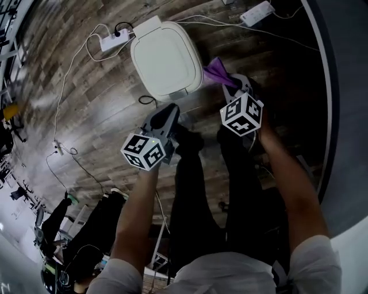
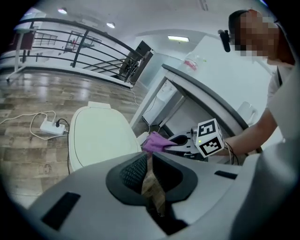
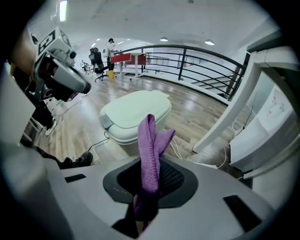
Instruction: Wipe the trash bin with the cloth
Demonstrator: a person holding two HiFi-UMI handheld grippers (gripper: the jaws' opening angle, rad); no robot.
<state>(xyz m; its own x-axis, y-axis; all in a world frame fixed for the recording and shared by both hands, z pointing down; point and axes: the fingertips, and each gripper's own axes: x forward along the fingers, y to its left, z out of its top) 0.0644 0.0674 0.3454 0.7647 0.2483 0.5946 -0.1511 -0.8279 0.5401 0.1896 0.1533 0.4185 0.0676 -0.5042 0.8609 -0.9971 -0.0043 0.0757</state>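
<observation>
Cloth (image 3: 150,145) juts lengthwise from right gripper (image 3: 149,186) toward bin (image 3: 133,112).

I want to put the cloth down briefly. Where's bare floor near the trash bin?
Bare wood floor lies left of the trash bin, nearer you than the left power strip. Beyond the bin, that strip and a second power strip crowd the floor.

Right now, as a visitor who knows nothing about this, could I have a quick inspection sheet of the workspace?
Surface: wood-plank floor.
Job's things: white trash bin, lid shut; purple cloth held beside it.
Clutter: nothing seen.
Grippers: left gripper shut, empty; right gripper shut on the cloth.
Cables: two white power strips behind the bin, cords trailing across the floor.
Surroundings: black railing, white counter.
</observation>
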